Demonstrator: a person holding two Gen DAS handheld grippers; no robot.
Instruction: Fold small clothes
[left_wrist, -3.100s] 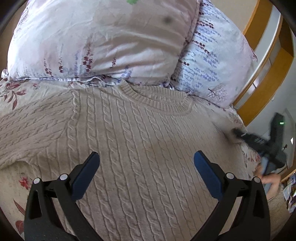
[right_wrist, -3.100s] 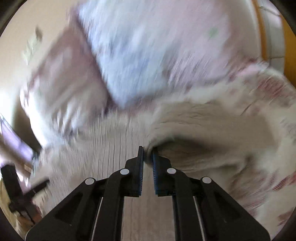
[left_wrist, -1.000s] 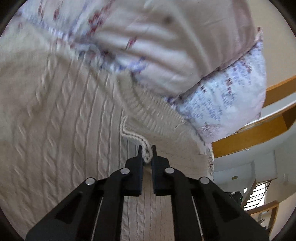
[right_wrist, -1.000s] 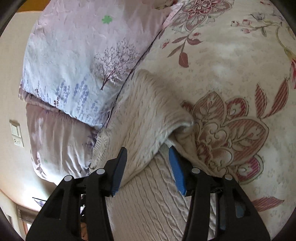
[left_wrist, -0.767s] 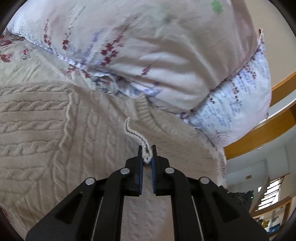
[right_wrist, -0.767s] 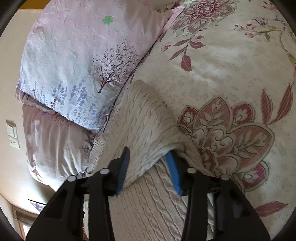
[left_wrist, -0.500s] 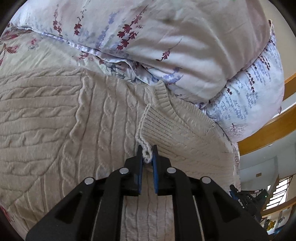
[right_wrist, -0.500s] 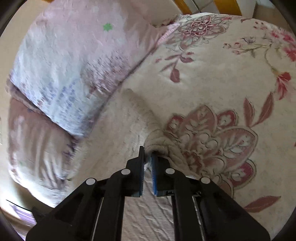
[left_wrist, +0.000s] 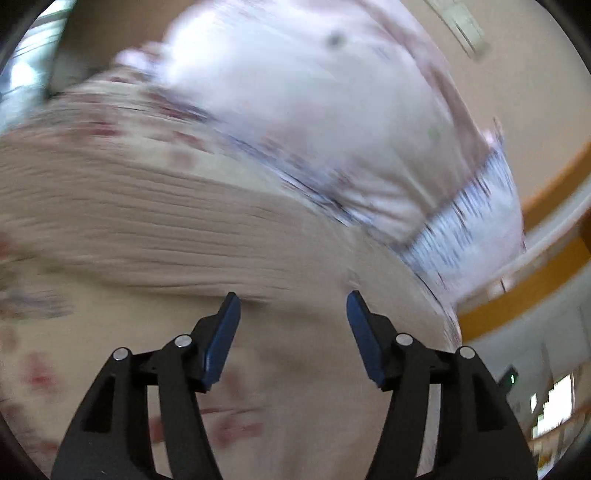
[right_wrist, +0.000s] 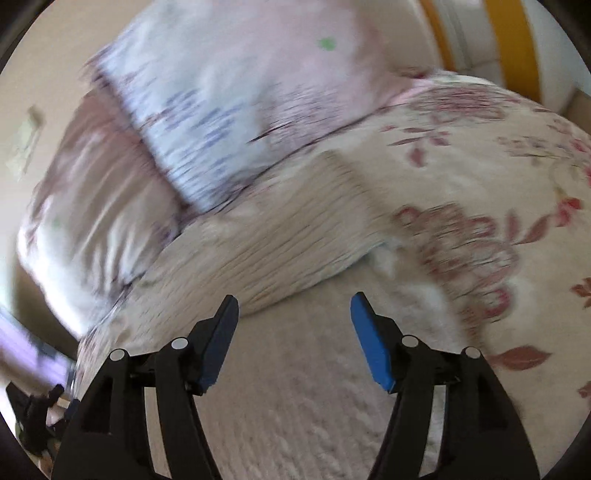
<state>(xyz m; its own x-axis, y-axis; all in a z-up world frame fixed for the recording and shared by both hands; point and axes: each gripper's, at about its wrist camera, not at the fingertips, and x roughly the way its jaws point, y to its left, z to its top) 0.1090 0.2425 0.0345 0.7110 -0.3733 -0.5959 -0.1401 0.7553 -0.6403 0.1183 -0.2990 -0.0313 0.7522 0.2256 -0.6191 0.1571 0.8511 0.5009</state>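
A cream cable-knit sweater (right_wrist: 280, 254) lies on the flowered bedspread (right_wrist: 498, 173), with one sleeve folded over its body. In the right wrist view my right gripper (right_wrist: 293, 306) hangs just above the sweater near the folded sleeve's edge, jaws opening, nothing between them. The left wrist view is blurred by motion: the sweater (left_wrist: 147, 229) stretches across the middle, and my left gripper (left_wrist: 293, 302) is over the bedspread (left_wrist: 280, 387) at its near edge, jaws opening and empty.
Two pale flowered pillows (right_wrist: 229, 88) lie against the wall behind the sweater, also in the left wrist view as pillows (left_wrist: 332, 122). A wooden bed frame (left_wrist: 546, 280) runs at the right. The left gripper's black body (right_wrist: 33, 410) shows at the lower left of the right wrist view.
Both grippers let go of the sweater and their jaws spread. The left one swung away fast toward the sweater's side; the right one rolled and drew back a little from the folded sleeve.
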